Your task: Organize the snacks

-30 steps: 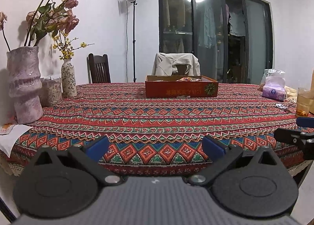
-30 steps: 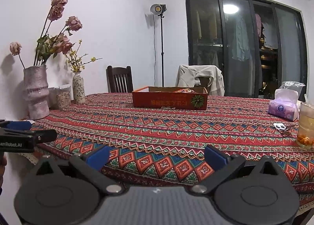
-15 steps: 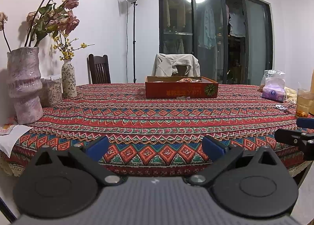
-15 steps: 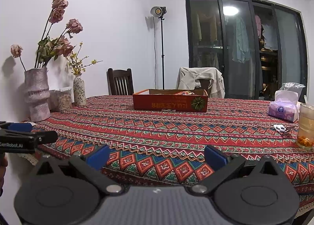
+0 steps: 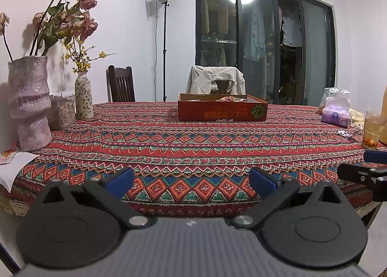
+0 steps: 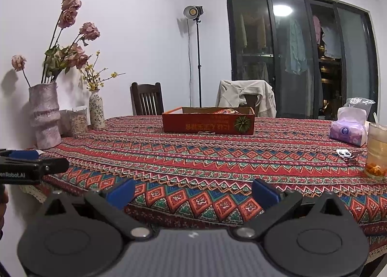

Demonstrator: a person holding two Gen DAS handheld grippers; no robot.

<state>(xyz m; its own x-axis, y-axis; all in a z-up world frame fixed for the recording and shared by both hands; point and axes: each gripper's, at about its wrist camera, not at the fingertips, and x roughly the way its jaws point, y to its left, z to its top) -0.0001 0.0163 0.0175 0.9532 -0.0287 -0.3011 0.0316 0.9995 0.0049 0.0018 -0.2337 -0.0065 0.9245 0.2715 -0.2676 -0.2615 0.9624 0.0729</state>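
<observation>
A red cardboard box (image 5: 222, 110) stands at the far middle of the table, with colourful snack packets (image 5: 231, 99) showing above its rim. It also shows in the right wrist view (image 6: 208, 123). My left gripper (image 5: 191, 181) is open and empty, held at the table's near edge. My right gripper (image 6: 193, 191) is open and empty, also at the near edge. Both are far from the box. The right gripper's tip shows at the right of the left wrist view (image 5: 362, 173). The left gripper's tip shows at the left of the right wrist view (image 6: 33, 167).
A patterned red tablecloth (image 5: 193, 146) covers the table. Two vases with dried flowers (image 5: 29, 103) and jars (image 5: 61, 112) stand at the left. A tissue pack (image 6: 348, 129), a glass of drink (image 6: 377, 153) and a small wrapper (image 6: 343, 153) are at the right. Chairs stand behind.
Both grippers have drawn back and dropped a little, so the table looks slightly farther. Both stay open and empty.
</observation>
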